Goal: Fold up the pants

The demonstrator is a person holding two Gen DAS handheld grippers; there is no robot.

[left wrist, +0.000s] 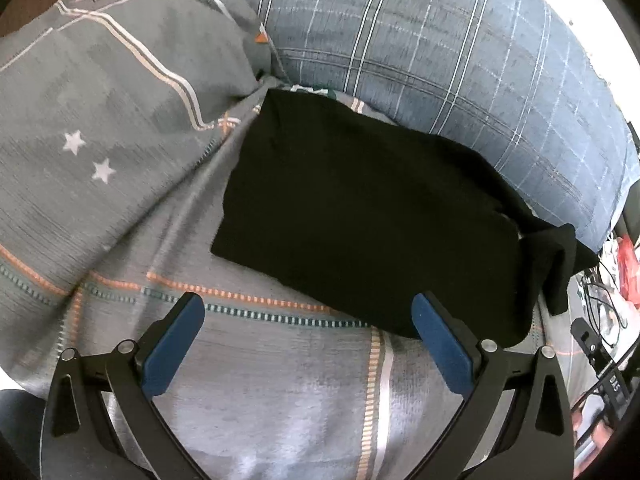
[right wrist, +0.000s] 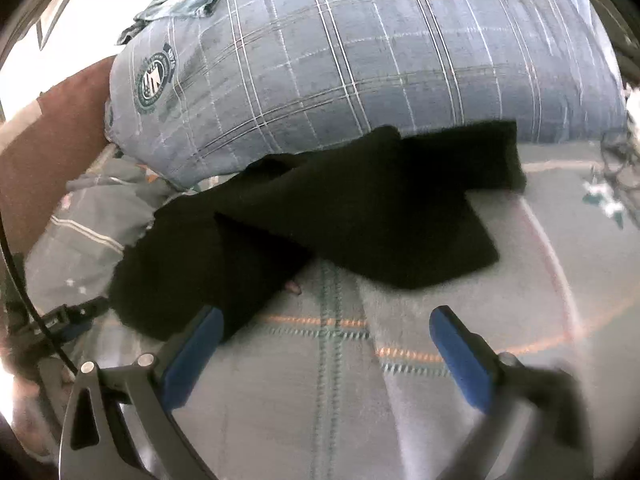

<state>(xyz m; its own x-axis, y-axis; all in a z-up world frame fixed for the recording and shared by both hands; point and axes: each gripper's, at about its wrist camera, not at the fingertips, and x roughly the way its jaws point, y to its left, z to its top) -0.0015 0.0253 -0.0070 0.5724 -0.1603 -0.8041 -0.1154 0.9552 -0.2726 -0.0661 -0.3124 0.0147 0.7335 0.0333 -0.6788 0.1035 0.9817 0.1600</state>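
Left wrist view: left claw (left wrist: 308, 312) hovering wide, empty, over striped bed sheet (left wrist: 280, 380). Right claw (right wrist: 326, 326) likewise gaping, gripping nothing. Black pants (left wrist: 360, 216) lying partly folded beyond, edging against plaid pillow (left wrist: 440, 48).

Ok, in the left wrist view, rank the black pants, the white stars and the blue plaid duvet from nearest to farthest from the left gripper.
1. Black pants: just ahead of the open left gripper, by its right finger.
2. White stars: farther off, front left, on the grey pillow.
3. Blue plaid duvet: farthest, behind the pants.
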